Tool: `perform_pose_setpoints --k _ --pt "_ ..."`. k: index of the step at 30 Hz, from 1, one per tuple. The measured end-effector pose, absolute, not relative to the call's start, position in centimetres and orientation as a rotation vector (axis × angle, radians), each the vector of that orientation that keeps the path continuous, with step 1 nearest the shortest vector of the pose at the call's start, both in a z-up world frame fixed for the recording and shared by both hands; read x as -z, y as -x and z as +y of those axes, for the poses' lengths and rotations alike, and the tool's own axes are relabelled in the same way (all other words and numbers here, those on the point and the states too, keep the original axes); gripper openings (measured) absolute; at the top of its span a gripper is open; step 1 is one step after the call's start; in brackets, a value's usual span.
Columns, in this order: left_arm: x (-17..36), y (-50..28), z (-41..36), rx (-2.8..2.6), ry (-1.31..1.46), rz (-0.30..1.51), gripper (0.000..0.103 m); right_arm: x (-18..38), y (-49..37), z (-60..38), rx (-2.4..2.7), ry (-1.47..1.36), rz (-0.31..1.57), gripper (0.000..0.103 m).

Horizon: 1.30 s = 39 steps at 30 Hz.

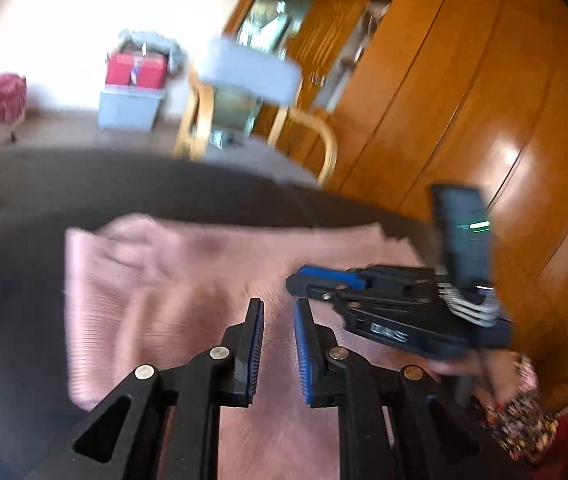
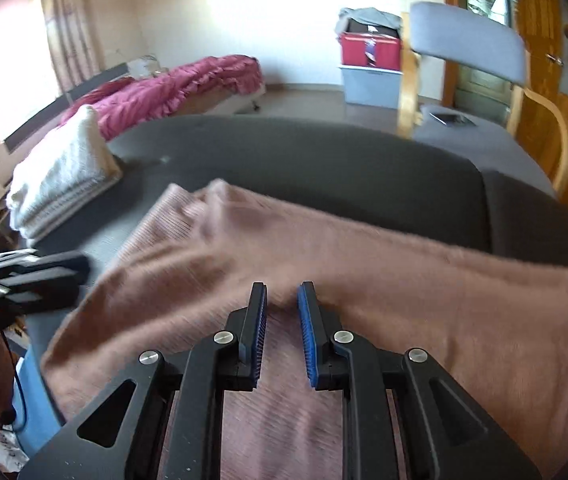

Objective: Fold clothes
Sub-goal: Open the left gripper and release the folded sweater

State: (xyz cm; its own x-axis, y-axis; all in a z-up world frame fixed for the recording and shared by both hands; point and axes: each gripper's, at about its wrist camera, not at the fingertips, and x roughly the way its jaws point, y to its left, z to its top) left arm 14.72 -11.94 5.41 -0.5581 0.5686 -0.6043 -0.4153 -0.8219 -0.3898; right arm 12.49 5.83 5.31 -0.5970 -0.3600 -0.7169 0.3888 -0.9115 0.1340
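Note:
A pink knit garment [image 1: 172,280] [image 2: 403,280] lies spread over a dark table [image 1: 84,184] [image 2: 323,160], with one part folded over the rest. My left gripper [image 1: 278,304] hovers over its middle, jaws a narrow gap apart and nothing between the pads. My right gripper [image 2: 282,288] is down at the folded edge with a ridge of cloth bunched between its tips. In the left wrist view the right gripper [image 1: 297,284] reaches in from the right, jaws nearly together, with a patterned sleeve [image 1: 515,412] behind it. In the right wrist view the left gripper [image 2: 80,270] sits blurred at the left edge.
A stack of folded white towels [image 2: 60,184] sits on the table's far left. Beyond the table are a grey-backed wooden chair [image 1: 252,68] [image 2: 463,48], a red box on a grey bin [image 2: 369,50], a bed with a magenta cover [image 2: 172,88] and a wooden wardrobe [image 1: 483,80].

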Motion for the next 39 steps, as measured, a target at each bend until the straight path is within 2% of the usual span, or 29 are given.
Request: perform_pose_setpoints --k 3,5,7,10,13,16,20,24,26,31,39 --pt "-3.0 -12.7 -9.8 -2.471 1.118 -0.104 0.015 -5.2 -13.1 7.3 2.527 -1.101 0.034 0.018" --pt "-1.5 -11.6 -10.1 -2.561 1.169 -0.037 0.018 -4.8 -12.9 7.5 2.562 -1.122 0.106 0.018" --pt "-1.0 -11.3 -11.2 -2.554 1.168 -0.121 0.019 -3.9 -12.6 8.1 2.582 -1.134 0.157 0.018" --pt "-1.0 -11.7 -11.2 -2.601 1.164 -0.081 0.021 -3.1 -12.3 8.8 2.589 -1.106 0.129 0.018" --pt "-1.9 -12.1 -10.5 -2.613 1.183 -0.044 0.021 -3.0 -12.5 8.1 2.614 -1.091 0.200 0.018" --pt "-3.7 -11.9 -8.9 -2.585 1.160 -0.082 0.021 -3.0 -12.9 7.3 2.640 -1.073 0.258 0.018" --pt "-4.6 -10.3 -6.8 -2.581 1.146 -0.082 0.021 -3.0 -13.2 7.7 2.646 -1.064 0.246 0.018" --pt "-1.8 -7.9 -6.0 -2.627 1.230 -0.039 0.021 -3.0 -13.2 8.1 2.644 -1.056 0.223 0.019" --pt "-0.6 -7.9 -6.7 -2.631 1.220 -0.077 0.021 -3.0 -13.2 8.2 2.641 -1.053 0.211 0.019" --pt "-0.3 -7.9 -7.7 -2.609 1.203 -0.161 0.021 -3.1 -13.2 8.0 2.639 -1.052 0.201 0.019" --pt "-0.6 -8.3 -6.6 -2.651 1.193 -0.065 0.021 -3.0 -13.3 7.8 2.645 -1.049 0.212 0.019"
